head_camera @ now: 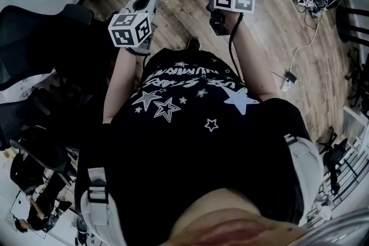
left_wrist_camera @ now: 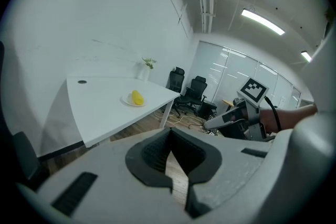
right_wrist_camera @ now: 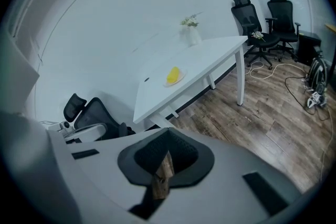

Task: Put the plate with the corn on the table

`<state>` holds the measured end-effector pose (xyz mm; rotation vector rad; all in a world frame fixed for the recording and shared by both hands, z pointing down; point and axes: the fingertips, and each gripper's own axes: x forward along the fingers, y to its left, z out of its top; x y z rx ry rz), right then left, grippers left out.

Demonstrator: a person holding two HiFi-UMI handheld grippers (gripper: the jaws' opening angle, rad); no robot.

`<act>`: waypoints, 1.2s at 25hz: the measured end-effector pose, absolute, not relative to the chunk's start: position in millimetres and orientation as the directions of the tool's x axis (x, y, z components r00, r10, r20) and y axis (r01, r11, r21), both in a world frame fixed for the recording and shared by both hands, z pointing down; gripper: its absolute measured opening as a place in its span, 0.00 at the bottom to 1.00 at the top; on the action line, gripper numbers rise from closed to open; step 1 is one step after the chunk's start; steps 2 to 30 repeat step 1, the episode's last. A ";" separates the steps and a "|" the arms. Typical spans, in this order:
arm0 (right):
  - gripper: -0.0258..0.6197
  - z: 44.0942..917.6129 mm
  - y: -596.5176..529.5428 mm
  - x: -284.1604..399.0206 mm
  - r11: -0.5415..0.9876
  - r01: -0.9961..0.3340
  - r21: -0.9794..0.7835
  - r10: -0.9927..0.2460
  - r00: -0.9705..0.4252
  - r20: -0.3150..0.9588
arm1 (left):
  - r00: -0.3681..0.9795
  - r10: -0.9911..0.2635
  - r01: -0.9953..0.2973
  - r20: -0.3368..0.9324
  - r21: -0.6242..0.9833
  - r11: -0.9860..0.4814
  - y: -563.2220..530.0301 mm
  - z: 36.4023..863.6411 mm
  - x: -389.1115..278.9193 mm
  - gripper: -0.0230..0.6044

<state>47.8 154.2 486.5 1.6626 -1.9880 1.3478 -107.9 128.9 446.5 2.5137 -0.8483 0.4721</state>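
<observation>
1. Both tools are up in front of my operator's chest in the head view, side by side and apart from each other, over the wood floor (head_camera: 271, 37).
2. Left gripper (left_wrist_camera: 169, 139): its dark pads are pressed together at the tips. Only a thin slit below them shows floor, and nothing is pinched between them.
3. Right gripper (right_wrist_camera: 167, 152): the jaws are likewise pressed together and empty, with a sliver of floor showing through the gap behind the tips.
4. From the left gripper view I can see the right tool off to the side, with its marker cube (left_wrist_camera: 254, 90) on top and a hand behind it.
5. Plate (left_wrist_camera: 133, 100) with the corn (left_wrist_camera: 137, 97): it already sits on the white table (left_wrist_camera: 100, 113), well apart from both grippers. The yellow cob lies on the plate.
6. On that table the plate is in the middle stretch of the top. A small vase with a sprig (right_wrist_camera: 191, 34) stands nearer the wall, and a dark round hole (left_wrist_camera: 82, 81) sits toward the other end.
7. Black office chairs (right_wrist_camera: 262, 18) stand past the far end of the table.
8. Another black chair (head_camera: 52, 55) is close by on the operator's left.
9. Cables (head_camera: 311, 0) trail over the floor to the right.
</observation>
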 end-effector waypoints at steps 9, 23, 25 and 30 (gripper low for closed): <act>0.05 485.7 155.0 42.7 -0.062 -0.869 -0.492 -0.667 -0.331 0.668 | 0.754 -0.480 -0.633 0.448 0.301 -0.713 130.9 446.7 -112.2 0.04; 0.05 485.7 155.0 42.7 -0.062 -0.869 -0.492 -0.667 -0.331 0.668 | 0.754 -0.480 -0.633 0.448 0.301 -0.713 130.9 446.7 -112.2 0.04; 0.05 485.7 155.0 42.7 -0.062 -0.869 -0.492 -0.667 -0.331 0.668 | 0.754 -0.480 -0.633 0.448 0.301 -0.713 130.9 446.7 -112.2 0.04; 0.05 485.7 155.0 42.7 -0.062 -0.869 -0.492 -0.667 -0.331 0.668 | 0.754 -0.480 -0.633 0.448 0.301 -0.713 130.9 446.7 -112.2 0.04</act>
